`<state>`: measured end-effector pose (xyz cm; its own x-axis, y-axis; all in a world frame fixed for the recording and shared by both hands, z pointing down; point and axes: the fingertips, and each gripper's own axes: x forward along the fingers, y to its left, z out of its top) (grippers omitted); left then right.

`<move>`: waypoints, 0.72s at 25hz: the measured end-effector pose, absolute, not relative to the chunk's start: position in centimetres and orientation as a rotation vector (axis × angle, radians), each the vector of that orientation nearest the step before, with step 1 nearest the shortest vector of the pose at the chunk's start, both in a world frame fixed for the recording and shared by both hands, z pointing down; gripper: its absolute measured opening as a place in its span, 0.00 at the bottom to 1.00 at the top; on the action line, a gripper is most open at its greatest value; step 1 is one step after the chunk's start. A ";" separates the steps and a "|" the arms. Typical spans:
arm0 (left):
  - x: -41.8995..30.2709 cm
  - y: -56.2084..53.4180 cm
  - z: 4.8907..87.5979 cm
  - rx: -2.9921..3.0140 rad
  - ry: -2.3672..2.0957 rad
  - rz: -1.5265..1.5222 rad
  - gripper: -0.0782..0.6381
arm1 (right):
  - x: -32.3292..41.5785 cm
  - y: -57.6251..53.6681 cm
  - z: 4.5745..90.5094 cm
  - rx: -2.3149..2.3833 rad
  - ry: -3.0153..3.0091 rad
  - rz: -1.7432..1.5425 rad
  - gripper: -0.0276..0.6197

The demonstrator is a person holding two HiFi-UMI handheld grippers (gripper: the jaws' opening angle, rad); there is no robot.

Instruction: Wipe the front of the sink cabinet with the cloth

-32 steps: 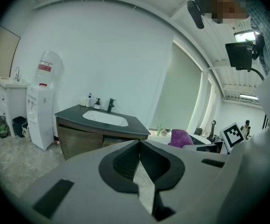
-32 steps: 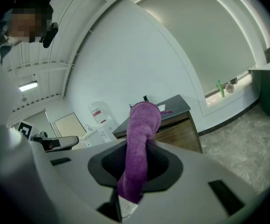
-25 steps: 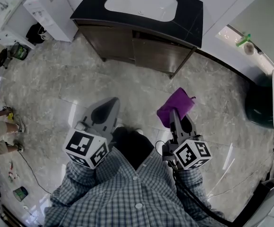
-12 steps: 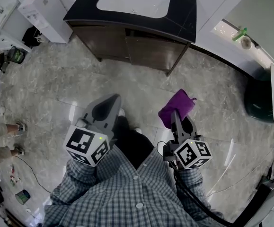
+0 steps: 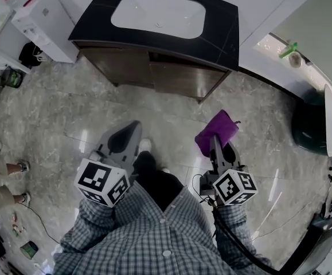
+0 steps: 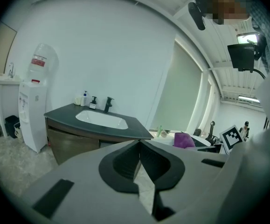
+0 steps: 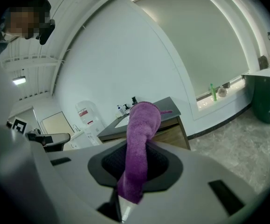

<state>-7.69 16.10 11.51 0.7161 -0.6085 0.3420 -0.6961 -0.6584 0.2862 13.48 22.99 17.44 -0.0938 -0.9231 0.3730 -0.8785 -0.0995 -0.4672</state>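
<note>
shirt (image 5: 154, 239): checked, nearest the camera, an arm reaching forward on each side
left gripper (image 5: 132, 128): jaws together at the tips, nothing between them, pointing ahead
right gripper (image 5: 215, 146): level with the left one and well apart from it, jaws clamped on the cloth (image 7: 141, 125)
cloth (image 5: 217, 129): purple and fluffy, pinched at its lower part, standing up out of the jaws with the free end flopped forward
floor (image 5: 62, 107): pale glossy marble under both grippers
cabinet (image 5: 154, 67): dark wood front, well ahead of the cloth, nothing touching it
sink (image 5: 157, 14): white oval basin in a black top (image 5: 226, 36)
faucet (image 6: 108, 104): black, behind the basin, small bottles (image 6: 84, 98) beside it
dispenser (image 5: 42, 16): white, left of the cabinet
bin (image 5: 310, 125): dark green, far right
</note>
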 end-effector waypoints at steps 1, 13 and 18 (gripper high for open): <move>-7.9 14.8 11.4 2.526 -1.005 0.304 0.12 | 13.5 21.8 17.4 -2.077 2.050 -0.958 0.16; -10.3 3.4 13.7 2.502 -0.883 0.333 0.12 | 14.9 11.2 19.3 -2.316 1.858 -0.891 0.16; -9.3 0.3 17.2 2.495 -0.820 0.396 0.12 | 18.3 9.3 22.0 -2.468 1.729 -0.870 0.16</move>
<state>-9.33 0.32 17.22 0.7784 -0.4770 0.4081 -0.6163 -0.7047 0.3517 18.29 9.32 22.00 0.2381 -0.8691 0.4336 -0.8663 -0.3919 -0.3098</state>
